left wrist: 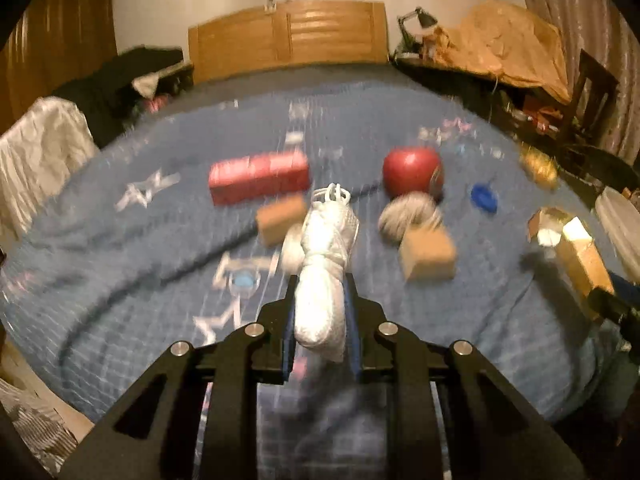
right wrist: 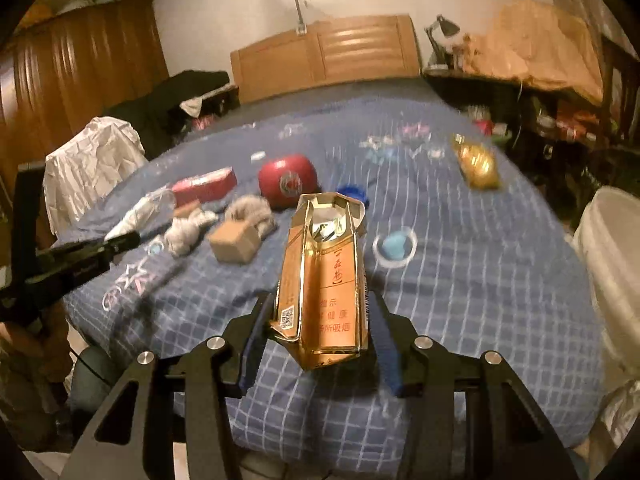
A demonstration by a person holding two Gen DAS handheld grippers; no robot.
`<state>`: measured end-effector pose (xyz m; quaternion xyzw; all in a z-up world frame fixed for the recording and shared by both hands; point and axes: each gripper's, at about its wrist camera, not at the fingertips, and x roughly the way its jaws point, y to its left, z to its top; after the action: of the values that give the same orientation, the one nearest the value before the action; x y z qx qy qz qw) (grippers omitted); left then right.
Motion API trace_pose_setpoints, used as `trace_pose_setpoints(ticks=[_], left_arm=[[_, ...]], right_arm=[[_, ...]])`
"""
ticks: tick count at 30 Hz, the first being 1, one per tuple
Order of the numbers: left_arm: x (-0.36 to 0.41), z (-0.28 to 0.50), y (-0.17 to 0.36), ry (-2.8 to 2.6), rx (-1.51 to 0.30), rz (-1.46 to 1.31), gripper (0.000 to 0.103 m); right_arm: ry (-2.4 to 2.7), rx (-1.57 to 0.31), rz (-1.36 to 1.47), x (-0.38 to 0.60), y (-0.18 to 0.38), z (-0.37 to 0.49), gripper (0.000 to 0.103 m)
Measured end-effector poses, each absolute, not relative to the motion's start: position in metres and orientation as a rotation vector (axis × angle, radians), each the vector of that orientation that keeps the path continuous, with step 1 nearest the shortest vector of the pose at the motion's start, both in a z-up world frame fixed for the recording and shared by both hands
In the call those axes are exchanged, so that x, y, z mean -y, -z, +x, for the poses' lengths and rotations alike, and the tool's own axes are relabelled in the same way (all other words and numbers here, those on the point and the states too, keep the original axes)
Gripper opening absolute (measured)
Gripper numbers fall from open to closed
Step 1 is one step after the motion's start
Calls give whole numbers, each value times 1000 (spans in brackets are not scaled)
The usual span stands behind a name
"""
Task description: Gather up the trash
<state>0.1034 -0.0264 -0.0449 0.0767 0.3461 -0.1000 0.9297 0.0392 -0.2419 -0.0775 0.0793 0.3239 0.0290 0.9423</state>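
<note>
A: Our left gripper (left wrist: 320, 300) has its blue pads pressed on a white wad (left wrist: 324, 272), some knotted tissue or net; the picture is too smeared to say which. It juts up and forward past the fingertips, clear of the bedspread (left wrist: 120, 280).

B: And our right gripper (right wrist: 320, 320) pinches the gold pack (right wrist: 324, 276) low on its sides, open top tilted away from us, also lifted off the bed.

A: What worries us?

B: The wad is soft and held only at its lower end. A quick swing could let it slide out, we think.

A: The pack is empty card. Too hard a squeeze may crumple it and twist it loose.

B: Farther out lie the red box (left wrist: 260, 176), the red tin (left wrist: 412, 170), two brown cubes, the nearer one (left wrist: 428, 254) close by, and a grey toy (right wrist: 188, 232). A low carry could knock them.

A: No bin that we can be sure of in either view, so we'd be carrying blind.
</note>
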Motion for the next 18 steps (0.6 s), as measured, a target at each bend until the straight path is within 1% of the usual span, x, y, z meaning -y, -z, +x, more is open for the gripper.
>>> trace_pose_setpoints(ticks=[5, 9, 12, 18], left_arm=[[73, 100, 9, 229, -607, 200, 19], [119, 98, -13, 269, -548, 228, 19], [157, 93, -26, 311, -502, 257, 19], [235, 81, -36, 414, -456, 322, 19]], right_arm=[[-19, -583, 134, 258, 45, 29, 50], [44, -519, 134, 291, 17, 17, 50], [101, -480, 134, 323, -2, 4, 50], [216, -438, 128, 391, -29, -27, 50]])
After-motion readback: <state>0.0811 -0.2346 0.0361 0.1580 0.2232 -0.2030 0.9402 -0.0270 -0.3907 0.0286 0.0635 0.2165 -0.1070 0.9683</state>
